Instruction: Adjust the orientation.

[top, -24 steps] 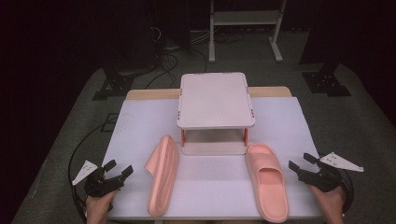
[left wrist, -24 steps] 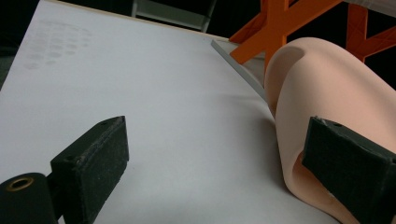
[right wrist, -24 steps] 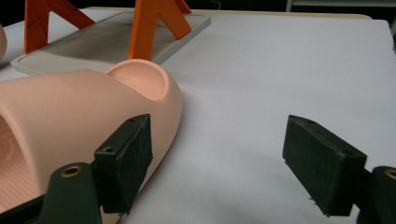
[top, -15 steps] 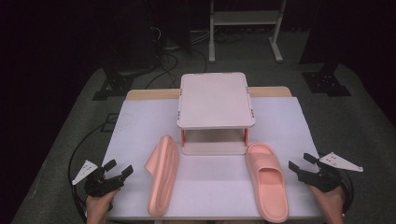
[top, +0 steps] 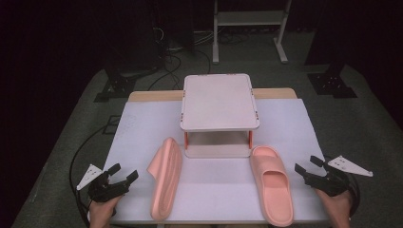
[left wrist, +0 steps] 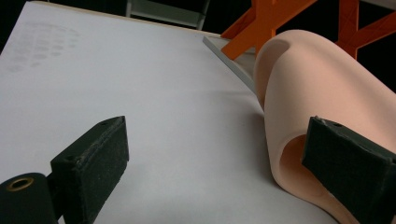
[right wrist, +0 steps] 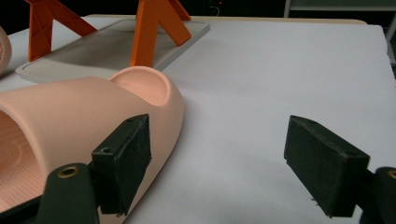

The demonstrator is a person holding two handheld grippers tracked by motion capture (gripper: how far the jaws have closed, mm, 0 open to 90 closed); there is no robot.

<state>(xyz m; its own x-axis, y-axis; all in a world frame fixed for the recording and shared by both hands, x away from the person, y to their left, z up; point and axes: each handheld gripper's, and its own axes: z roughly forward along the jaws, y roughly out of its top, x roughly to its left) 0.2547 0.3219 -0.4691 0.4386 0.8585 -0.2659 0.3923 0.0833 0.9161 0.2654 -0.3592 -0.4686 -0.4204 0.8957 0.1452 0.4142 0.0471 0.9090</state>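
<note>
- Your table (top: 290,123) is a wooden one covered by a white sheet, and everything you are working with sits on it.
- At the far middle stands a pale two-level plastic rack with orange legs (top: 218,102); its flat top shelf is bare, and its grey base tray lies on the sheet below.
- Just near and right of the rack lies a pink foam slide sandal resting sole-down (top: 272,190), toe end toward the rack and almost touching its base tray.
- Near and left of the rack lies the second pink foam slide sandal, tipped up on its side edge (top: 166,183), with its strap bulging to the left.
- Your right gripper (top: 313,173) sits at the near right edge, just beside the flat sandal; its jaws are spread wide with nothing between them, one pad close to the sandal's strap in the right gripper view.
- Your left gripper (top: 119,183) sits at the near left edge, near the tipped sandal; its jaws are also spread apart and empty, bare sheet showing between them in the left gripper view.
</note>
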